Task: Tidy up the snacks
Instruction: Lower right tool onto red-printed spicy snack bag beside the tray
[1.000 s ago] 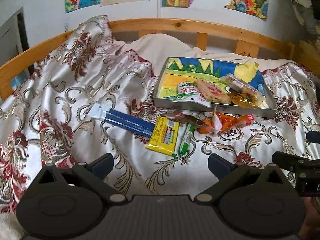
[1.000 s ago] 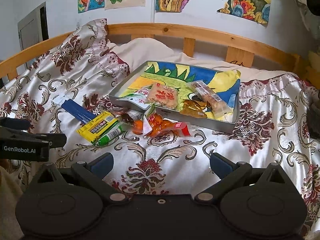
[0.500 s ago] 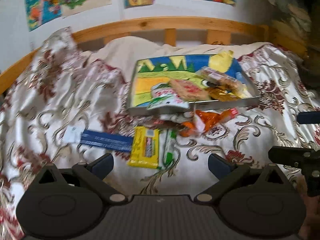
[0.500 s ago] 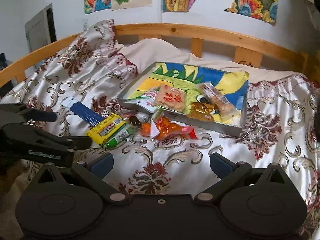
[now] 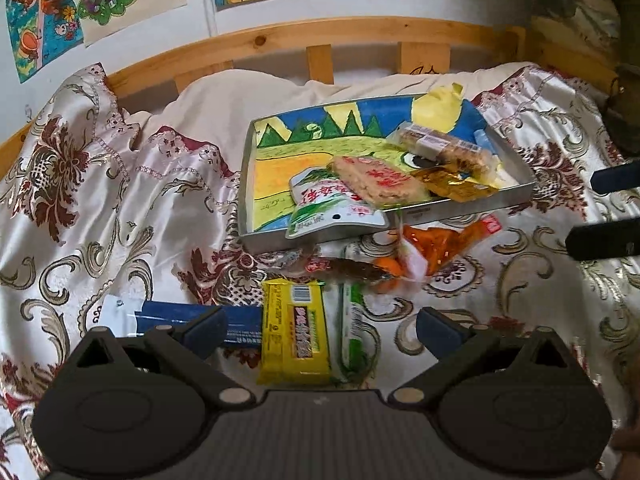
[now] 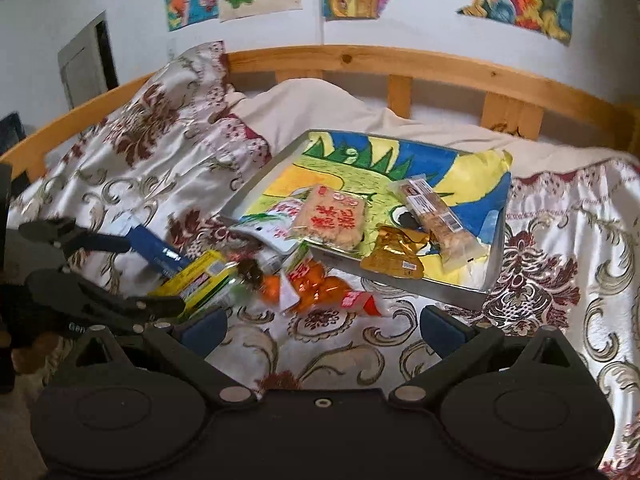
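Jaws wide, yellow packet [image 5: 295,336] between, tray [image 5: 472,207] beyond

Two low wrist views across the bed toward the headboard [image 5: 360,36], sharing the tray [image 5: 460,212].

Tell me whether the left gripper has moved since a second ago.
Yes. The left gripper has moved forward toward the yellow snack bar, which now lies between its open fingers; the tray looms closer too.

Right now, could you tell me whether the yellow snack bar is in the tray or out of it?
Out. The yellow snack bar lies on the bedspread in front of the tray.
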Motion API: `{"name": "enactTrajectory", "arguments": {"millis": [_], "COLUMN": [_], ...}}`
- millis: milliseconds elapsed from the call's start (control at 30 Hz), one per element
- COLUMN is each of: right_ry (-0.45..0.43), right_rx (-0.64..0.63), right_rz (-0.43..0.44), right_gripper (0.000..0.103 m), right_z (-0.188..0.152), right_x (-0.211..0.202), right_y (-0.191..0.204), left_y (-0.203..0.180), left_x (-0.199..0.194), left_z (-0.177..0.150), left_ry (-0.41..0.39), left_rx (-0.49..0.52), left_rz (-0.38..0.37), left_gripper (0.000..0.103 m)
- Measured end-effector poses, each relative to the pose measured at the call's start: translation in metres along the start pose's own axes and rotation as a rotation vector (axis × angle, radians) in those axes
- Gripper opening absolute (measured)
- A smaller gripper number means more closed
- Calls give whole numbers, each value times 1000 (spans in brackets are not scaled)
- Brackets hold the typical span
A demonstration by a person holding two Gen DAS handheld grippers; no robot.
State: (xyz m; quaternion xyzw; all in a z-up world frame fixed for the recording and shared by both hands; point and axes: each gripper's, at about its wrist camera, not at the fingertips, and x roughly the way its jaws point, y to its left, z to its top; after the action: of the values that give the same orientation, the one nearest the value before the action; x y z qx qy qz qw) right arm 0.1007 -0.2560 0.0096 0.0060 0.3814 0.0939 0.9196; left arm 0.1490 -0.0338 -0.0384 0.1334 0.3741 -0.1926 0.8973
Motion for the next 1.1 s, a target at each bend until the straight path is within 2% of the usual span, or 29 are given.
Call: {"name": "enactTrajectory", "arguments": {"millis": [167, 267, 467, 900, 1100], "right_ry": [-6, -31, -13, -81, -67], "right_rx": [100, 134, 129, 18, -79], "right_rz": [23, 40, 54, 74, 76], "right_gripper": [102, 102, 102, 102, 102], "right_z": [6, 4, 0, 0, 4], "right_x": [19, 20, 30, 36, 45], "right_y": [-12, -17, -19, -8, -6], "left_y": [4, 2, -6, -17, -15], "left_x": [8, 8, 13, 27, 23], "left_z": [-2, -4, -4, -6, -7], "left_ry": [51, 44, 43, 45, 36], "left_rx": [-41, -39, -14, 36, 33], "left_rz": [1, 14, 37, 19, 11], "left_gripper": [102, 102, 102, 102, 102]}}
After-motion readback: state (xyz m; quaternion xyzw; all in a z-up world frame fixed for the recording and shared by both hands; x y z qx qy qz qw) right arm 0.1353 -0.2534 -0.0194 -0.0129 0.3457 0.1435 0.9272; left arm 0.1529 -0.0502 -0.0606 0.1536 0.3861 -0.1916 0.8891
